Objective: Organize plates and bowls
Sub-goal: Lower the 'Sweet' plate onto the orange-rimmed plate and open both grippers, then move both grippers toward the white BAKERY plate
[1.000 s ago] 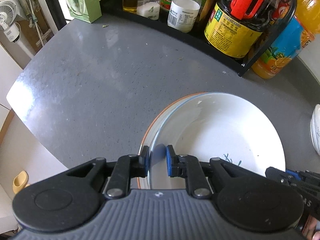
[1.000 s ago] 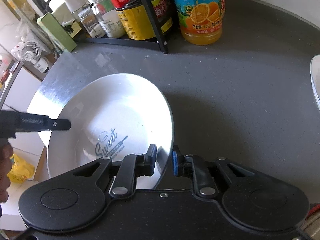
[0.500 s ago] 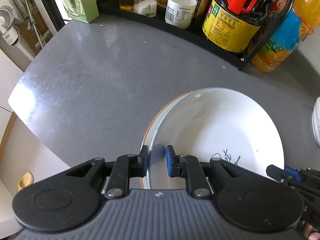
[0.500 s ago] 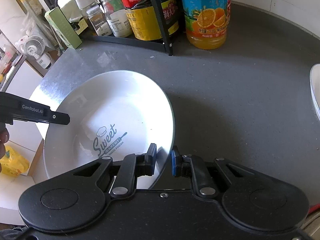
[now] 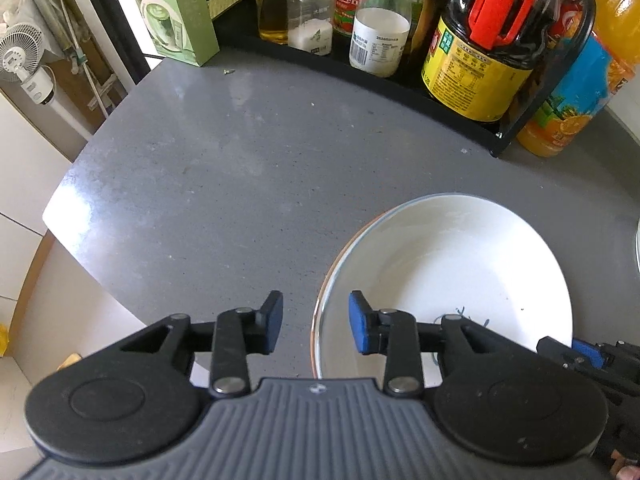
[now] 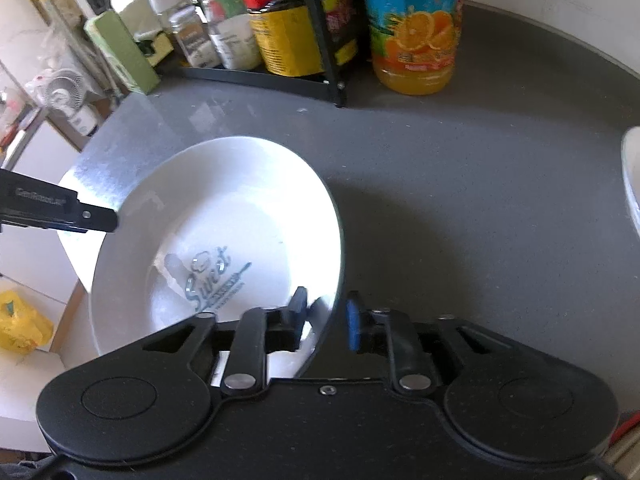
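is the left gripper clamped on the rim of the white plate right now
No: in the left wrist view the left gripper stands open, its blue-padded fingers apart on either side of the round white plate rim.

A black rack of bottles stands along the worktop's back edge, a juice bottle beside it, a green carton at its other end.

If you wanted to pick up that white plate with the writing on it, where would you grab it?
By the thin rim nearest you. The white plate is shallow and wide, so only its edge fits between two fingers. Come in low from the near side, one finger above the rim and one below. Both the left gripper and right gripper already straddle opposite edges this way, jaws open.
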`<move>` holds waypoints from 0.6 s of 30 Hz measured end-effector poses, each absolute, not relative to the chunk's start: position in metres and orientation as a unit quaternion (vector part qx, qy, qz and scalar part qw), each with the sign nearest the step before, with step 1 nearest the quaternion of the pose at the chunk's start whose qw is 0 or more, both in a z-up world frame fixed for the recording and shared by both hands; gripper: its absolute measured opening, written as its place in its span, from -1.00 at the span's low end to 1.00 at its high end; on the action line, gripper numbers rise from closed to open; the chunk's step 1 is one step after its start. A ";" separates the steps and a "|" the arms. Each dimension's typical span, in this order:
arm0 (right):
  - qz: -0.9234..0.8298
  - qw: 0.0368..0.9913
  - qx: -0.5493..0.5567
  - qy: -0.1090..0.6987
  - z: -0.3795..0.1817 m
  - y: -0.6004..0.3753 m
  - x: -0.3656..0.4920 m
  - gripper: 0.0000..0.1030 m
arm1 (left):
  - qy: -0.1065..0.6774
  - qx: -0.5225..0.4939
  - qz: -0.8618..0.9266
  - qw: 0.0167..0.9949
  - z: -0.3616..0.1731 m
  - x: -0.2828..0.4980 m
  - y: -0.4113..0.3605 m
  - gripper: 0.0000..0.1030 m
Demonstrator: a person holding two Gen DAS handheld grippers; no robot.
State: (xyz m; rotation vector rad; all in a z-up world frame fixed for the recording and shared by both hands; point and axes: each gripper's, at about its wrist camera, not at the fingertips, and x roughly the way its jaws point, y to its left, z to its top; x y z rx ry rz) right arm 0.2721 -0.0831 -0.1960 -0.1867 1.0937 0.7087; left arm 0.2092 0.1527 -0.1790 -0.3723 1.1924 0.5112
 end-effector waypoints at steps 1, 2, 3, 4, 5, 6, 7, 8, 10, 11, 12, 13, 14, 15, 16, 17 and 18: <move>0.326 0.791 -0.081 0.511 -0.195 -0.085 0.273 -0.47 | 0.550 -0.171 0.237 0.782 -0.177 0.210 0.153 -0.34; 0.322 0.793 -0.075 0.512 -0.193 -0.087 0.274 -0.47 | 0.549 -0.171 0.237 0.783 -0.176 0.211 0.152 -0.34; 0.320 0.796 -0.070 0.509 -0.190 -0.090 0.274 -0.47 | 0.547 -0.170 0.235 0.785 -0.174 0.212 0.152 -0.34; 0.319 0.799 -0.067 0.505 -0.187 -0.092 0.275 -0.48 | 0.546 -0.170 0.233 0.787 -0.173 0.213 0.152 -0.33; 0.317 0.803 -0.062 0.501 -0.183 -0.095 0.276 -0.49 | 0.544 -0.169 0.230 0.789 -0.171 0.215 0.151 -0.32; 0.316 0.805 -0.060 0.498 -0.181 -0.097 0.277 -0.61 | 0.543 -0.168 0.228 0.791 -0.170 0.217 0.151 -0.31; 0.321 0.804 -0.058 0.497 -0.180 -0.098 0.279 -0.79 | 0.542 -0.167 0.228 0.791 -0.169 0.220 0.150 -0.30; 0.329 0.799 -0.053 0.501 -0.180 -0.098 0.280 -0.84 | 0.541 -0.167 0.228 0.792 -0.168 0.221 0.150 -0.29; 0.334 0.795 -0.051 0.503 -0.181 -0.097 0.280 -0.88 | 0.539 -0.169 0.225 0.794 -0.166 0.225 0.150 -0.28; 0.337 0.795 -0.053 0.502 -0.182 -0.096 0.280 -0.89 | 0.539 -0.170 0.223 0.794 -0.165 0.228 0.151 -0.28; 0.337 0.794 -0.052 0.503 -0.183 -0.095 0.280 -0.89 | 0.538 -0.170 0.222 0.795 -0.164 0.230 0.151 -0.28; 0.335 0.795 -0.049 0.504 -0.184 -0.095 0.280 -0.89 | 0.537 -0.171 0.219 0.796 -0.163 0.233 0.151 -0.28; 0.333 0.795 -0.046 0.505 -0.184 -0.095 0.281 -0.89 | 0.537 -0.172 0.216 0.797 -0.162 0.235 0.152 -0.27; 0.333 0.794 -0.043 0.507 -0.184 -0.095 0.281 -0.89 | 0.538 -0.174 0.213 0.797 -0.162 0.238 0.152 -0.27; 0.332 0.794 -0.040 0.508 -0.184 -0.095 0.282 -0.89 | 0.539 -0.175 0.210 0.797 -0.162 0.241 0.153 -0.27; 0.331 0.793 -0.036 0.509 -0.185 -0.095 0.282 -0.89 | 0.538 -0.174 0.204 0.799 -0.162 0.245 0.153 -0.27; 0.328 0.792 -0.029 0.513 -0.185 -0.095 0.283 -0.89 | 0.538 -0.170 0.197 0.802 -0.161 0.248 0.152 -0.27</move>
